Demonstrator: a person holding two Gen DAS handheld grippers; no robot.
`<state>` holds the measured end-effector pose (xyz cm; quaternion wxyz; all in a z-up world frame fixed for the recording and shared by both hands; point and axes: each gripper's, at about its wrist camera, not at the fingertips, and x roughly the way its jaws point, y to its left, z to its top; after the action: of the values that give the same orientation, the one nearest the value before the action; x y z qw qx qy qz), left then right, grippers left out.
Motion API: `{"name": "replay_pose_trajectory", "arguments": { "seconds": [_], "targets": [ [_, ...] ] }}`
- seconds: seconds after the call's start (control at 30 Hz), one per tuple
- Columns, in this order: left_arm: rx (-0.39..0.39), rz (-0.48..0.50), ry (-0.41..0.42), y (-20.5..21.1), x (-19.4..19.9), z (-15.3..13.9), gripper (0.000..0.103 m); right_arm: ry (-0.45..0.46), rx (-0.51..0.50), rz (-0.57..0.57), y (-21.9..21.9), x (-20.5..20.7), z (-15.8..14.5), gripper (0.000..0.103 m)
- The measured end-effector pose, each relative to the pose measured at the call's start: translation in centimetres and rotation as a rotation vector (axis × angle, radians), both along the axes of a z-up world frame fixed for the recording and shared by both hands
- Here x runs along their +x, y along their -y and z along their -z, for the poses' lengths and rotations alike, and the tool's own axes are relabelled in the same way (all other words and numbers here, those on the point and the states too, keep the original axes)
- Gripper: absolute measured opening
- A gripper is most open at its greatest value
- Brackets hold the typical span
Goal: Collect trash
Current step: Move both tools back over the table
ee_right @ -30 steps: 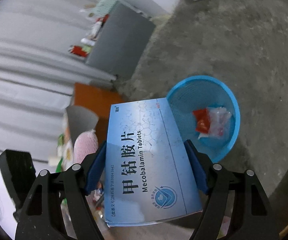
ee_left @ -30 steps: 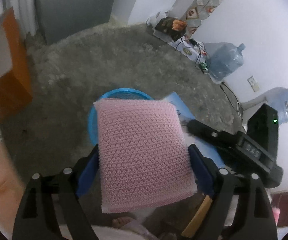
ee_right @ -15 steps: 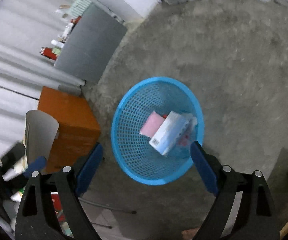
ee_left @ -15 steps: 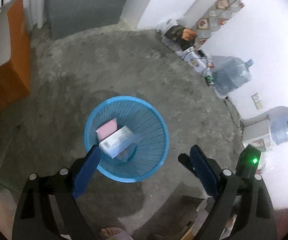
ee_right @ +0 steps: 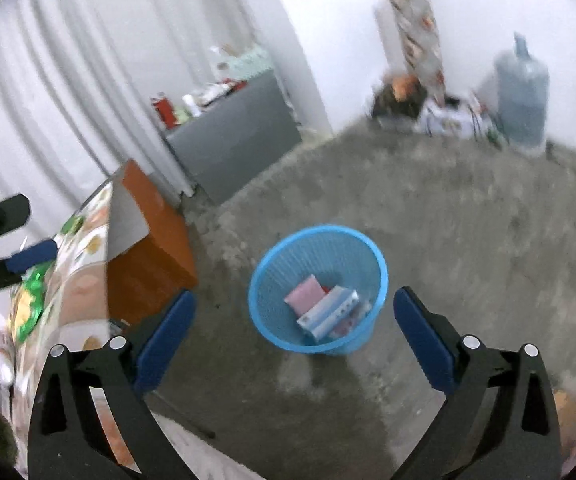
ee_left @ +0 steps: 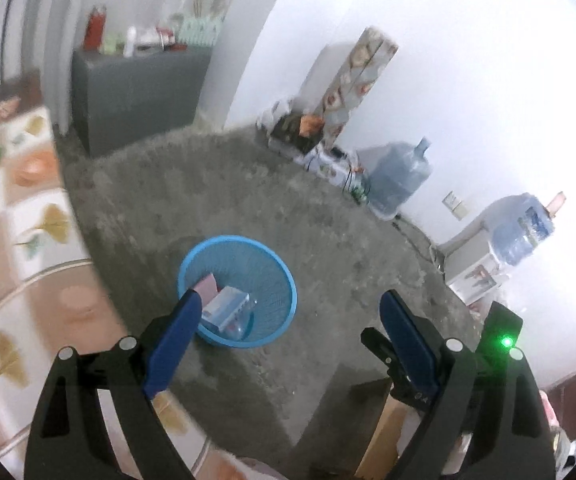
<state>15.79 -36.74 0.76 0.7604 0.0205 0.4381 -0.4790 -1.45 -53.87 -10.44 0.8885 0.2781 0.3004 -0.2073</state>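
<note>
A blue mesh basket [ee_left: 288, 292] [ee_right: 382, 280] stands on the concrete floor. Inside it lie a pink sponge [ee_left: 207, 286] [ee_right: 303, 295], a white-and-blue tablet box [ee_left: 227, 307] [ee_right: 328, 312] and some red-and-clear wrapping. My left gripper [ee_left: 291, 300] hangs open above and in front of the basket, holding nothing. In the right wrist view my right gripper [ee_right: 294, 298] is open too, its jaws still opening, with nothing between them. Each view catches the other gripper at its edge.
A table with a patterned cloth [ee_left: 15, 240] sits close on the left, its orange side panel [ee_right: 147, 248] facing the basket. A grey cabinet [ee_left: 135, 96] and water jugs [ee_left: 400, 176] line the far wall.
A second ago the left gripper held the pink sponge and the right held the tablet box over the basket. Both were let go into it, and both grippers have risen and drawn back.
</note>
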Motion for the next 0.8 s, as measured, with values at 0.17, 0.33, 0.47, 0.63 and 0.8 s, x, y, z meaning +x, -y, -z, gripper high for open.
{"name": "replay_pose_trajectory", "arguments": {
  "seconds": [0.17,0.33,0.47,0.63,0.8],
  "targets": [
    [-0.07,-0.066,0.061,-7.3,-2.3,-2.9,0.088,0.045,-0.098,-0.087,-3.2,-0.2,-3.2,0.096],
    [-0.102,-0.18,0.141,-15.2,-4.9,-4.1,0.088,0.111,-0.158,-0.191,-7.2,-0.5,-6.3,0.096],
    [-0.108,-0.301,0.168,-21.3,-7.1,-4.0,0.088,0.175,-0.147,-0.291,-9.7,-0.8,-8.0,0.096],
    [-0.085,-0.437,0.198,-27.7,-10.5,-2.8,0.088,0.222,-0.133,-0.427,-13.7,-0.7,-9.6,0.096],
    [-0.056,-0.512,0.243,-31.5,-13.6,-1.6,0.088,0.233,-0.097,-0.54,-16.8,-0.1,-10.5,0.096]
  ]
}}
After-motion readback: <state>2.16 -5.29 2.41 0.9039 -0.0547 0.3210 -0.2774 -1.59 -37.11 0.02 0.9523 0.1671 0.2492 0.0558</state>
